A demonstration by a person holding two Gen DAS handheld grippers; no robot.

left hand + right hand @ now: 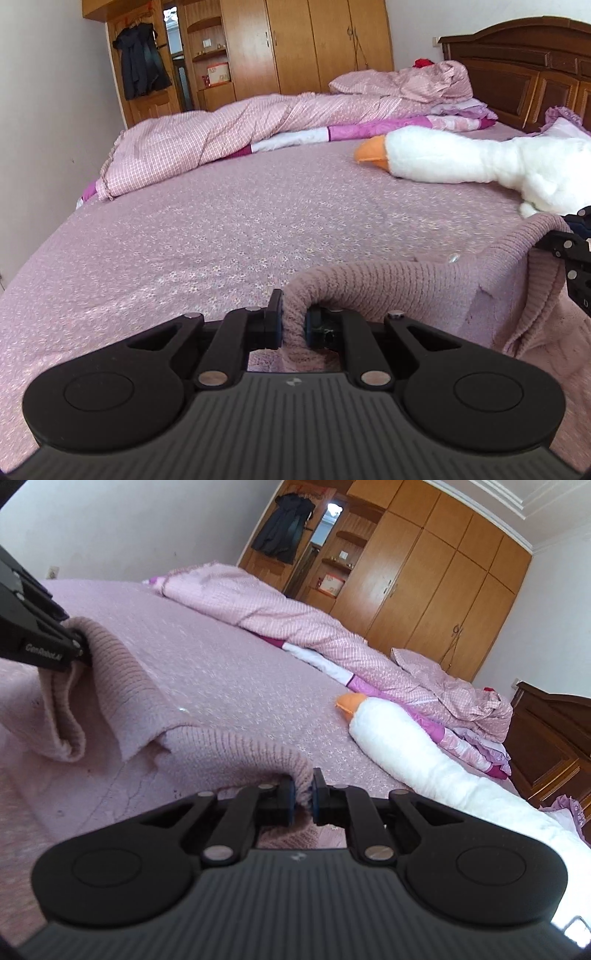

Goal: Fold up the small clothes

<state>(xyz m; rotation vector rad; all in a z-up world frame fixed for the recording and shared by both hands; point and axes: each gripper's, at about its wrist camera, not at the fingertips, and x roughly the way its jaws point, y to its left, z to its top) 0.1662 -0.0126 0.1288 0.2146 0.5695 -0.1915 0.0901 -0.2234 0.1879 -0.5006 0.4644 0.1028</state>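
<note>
A dusty-pink knitted garment (413, 288) hangs stretched between my two grippers above the bed. My left gripper (293, 326) is shut on its ribbed edge at the left end. The right gripper (570, 247) shows at the right border of the left wrist view, holding the other end. In the right wrist view my right gripper (303, 801) is shut on the knit's ribbed edge (236, 746), and the left gripper (79, 646) at the far left pinches a fold of the same garment (110, 672). The lower part of the garment drapes out of sight under the grippers.
A bed with a purple flowered sheet (229, 229) lies ahead. A white plush goose (461, 158) with an orange beak lies at the right. A bunched pink checked quilt (207, 136) runs along the far side. Wooden wardrobes (314, 44) and a dark headboard (524, 74) stand behind.
</note>
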